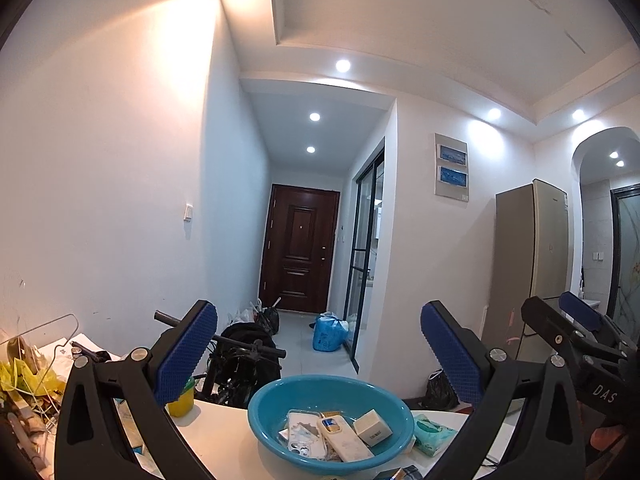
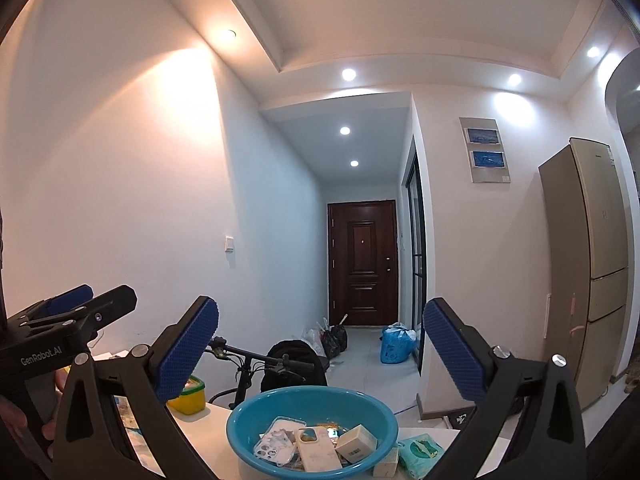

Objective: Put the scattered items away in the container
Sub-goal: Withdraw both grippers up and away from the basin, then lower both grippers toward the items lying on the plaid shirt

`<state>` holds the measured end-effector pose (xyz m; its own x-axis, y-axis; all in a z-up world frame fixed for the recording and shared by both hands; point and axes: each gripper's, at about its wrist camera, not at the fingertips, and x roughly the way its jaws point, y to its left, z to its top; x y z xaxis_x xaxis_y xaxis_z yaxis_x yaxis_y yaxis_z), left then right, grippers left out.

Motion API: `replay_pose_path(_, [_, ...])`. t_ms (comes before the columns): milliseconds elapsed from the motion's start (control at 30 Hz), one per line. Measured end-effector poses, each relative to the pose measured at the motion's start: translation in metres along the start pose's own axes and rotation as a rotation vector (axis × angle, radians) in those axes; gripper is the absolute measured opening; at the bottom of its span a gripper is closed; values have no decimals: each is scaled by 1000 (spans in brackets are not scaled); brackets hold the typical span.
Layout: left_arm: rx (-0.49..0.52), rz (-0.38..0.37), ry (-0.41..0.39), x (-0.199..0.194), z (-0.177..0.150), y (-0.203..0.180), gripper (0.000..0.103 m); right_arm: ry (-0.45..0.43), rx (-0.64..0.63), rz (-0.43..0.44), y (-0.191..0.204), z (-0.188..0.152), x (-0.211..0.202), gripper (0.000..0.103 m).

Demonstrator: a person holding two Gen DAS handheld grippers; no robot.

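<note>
A: Left tongs (image 1: 318, 354), state? Jaws spread wide, nothing between the blue pads. Right tongs (image 2: 320, 354) the same: wide apart, empty. Both hang above the surface (image 1: 224, 440), aimed level down the hallway.

B: Container?

A: Teal basin (image 1: 331, 420), lower centre of both views, on the white surface. Already holds 3 things I can name: a clear phone case (image 1: 302, 436), a white phone case (image 1: 344, 438), a small white box (image 1: 373, 427). More underneath, too jumbled to tell.

B: What remains outside?

A: 2 clear candidates. A green wipes pack (image 2: 420, 454) just beside the basin's right rim, lower right of the right wrist view. A small cream box (image 2: 386, 466) touching the basin's near right wall, bottom of that view. Also a yellow tub with green lid (image 2: 188, 398) at lower left, half hidden behind the left pad; whether it counts as scattered, cannot say.

B: Which tongs are nearer the wipes pack?

A: Judgement only: the right. The pack lies below and slightly right of the gap between its pads, while in the left wrist view it (image 1: 434, 432) sits over by the right-hand pad. Its long axis seems to run diagonally, from near the rim toward the lower right.

B: So the move?

A: Probably tip the right tongs downward, descend, and close across the pack's short side. It looks soft; it may sag.
</note>
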<state>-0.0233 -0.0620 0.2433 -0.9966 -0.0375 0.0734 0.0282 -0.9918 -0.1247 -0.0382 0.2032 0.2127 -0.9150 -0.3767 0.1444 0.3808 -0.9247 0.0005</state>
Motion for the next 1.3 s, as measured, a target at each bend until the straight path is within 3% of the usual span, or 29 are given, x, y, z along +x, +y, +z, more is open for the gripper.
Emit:
replay_pose_path(267, [52, 10, 26, -11, 2, -9, 103, 13, -38, -53, -4, 2, -8, 102])
replay_pose_path(633, [24, 25, 233, -5, -25, 0, 103, 114, -42, -80, -14, -1, -24, 102])
replay_pose_path(867, [41, 44, 309, -14, -52, 0, 103, 251, -17, -65, -16, -36, -30, 102])
replay_pose_path(1100, [43, 56, 469, 0, -100, 6, 103, 377, 13, -54, -21, -74, -31, 102])
replay_pose_path(1300, [16, 65, 556, 3, -132, 14, 103, 473, 64, -52, -29, -102, -25, 102])
